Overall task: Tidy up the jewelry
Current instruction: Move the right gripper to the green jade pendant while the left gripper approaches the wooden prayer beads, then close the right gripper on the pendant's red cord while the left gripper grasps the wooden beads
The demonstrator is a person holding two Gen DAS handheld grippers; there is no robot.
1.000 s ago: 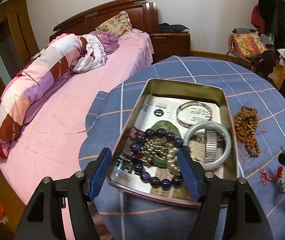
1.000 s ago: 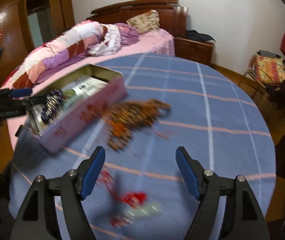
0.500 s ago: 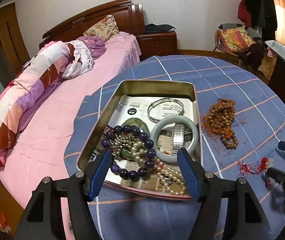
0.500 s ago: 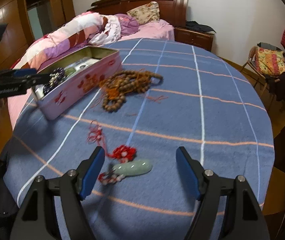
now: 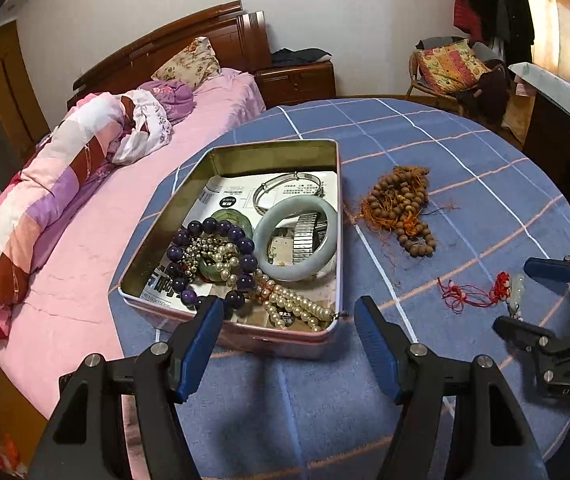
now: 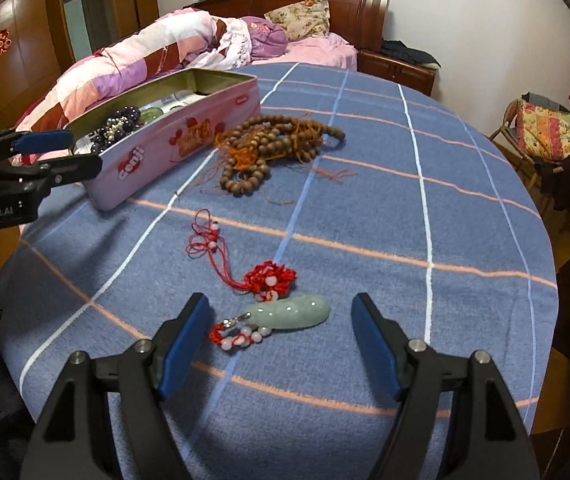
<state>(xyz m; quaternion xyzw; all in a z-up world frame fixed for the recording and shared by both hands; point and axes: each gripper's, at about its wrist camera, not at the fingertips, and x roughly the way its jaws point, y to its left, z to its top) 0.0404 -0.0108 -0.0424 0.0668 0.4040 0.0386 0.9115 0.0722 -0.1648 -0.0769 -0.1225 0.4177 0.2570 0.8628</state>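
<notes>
An open pink tin (image 5: pixel 245 152) on the blue checked tablecloth holds a purple bead bracelet (image 5: pixel 213 264), a pale jade bangle (image 5: pixel 297 240), pearls (image 5: pixel 293 308) and a silver bangle (image 5: pixel 285 192). My left gripper (image 5: pixel 285 320) stands open at the tin's near edge and holds nothing. A brown wooden bead strand (image 6: pixel 273 144) lies beside the tin. Nearer me, a green jade pendant (image 6: pixel 293 312) on a red knotted cord (image 6: pixel 269 278) rests on the cloth. My right gripper (image 6: pixel 281 332) hovers over the pendant with its jaws closing around it, and the pads are clear of it.
A bed (image 5: pixel 85 260) with a pink sheet and rolled quilt runs along the table's left side. A chair (image 5: pixel 453 68) with a patterned cushion stands at the back right. The round table's edge (image 6: pixel 541 280) drops off to the right of the pendant.
My left gripper has drawn back, from over the beads to the tin's near edge. My right gripper has come down over the jade pendant, which now lies between its fingers.
</notes>
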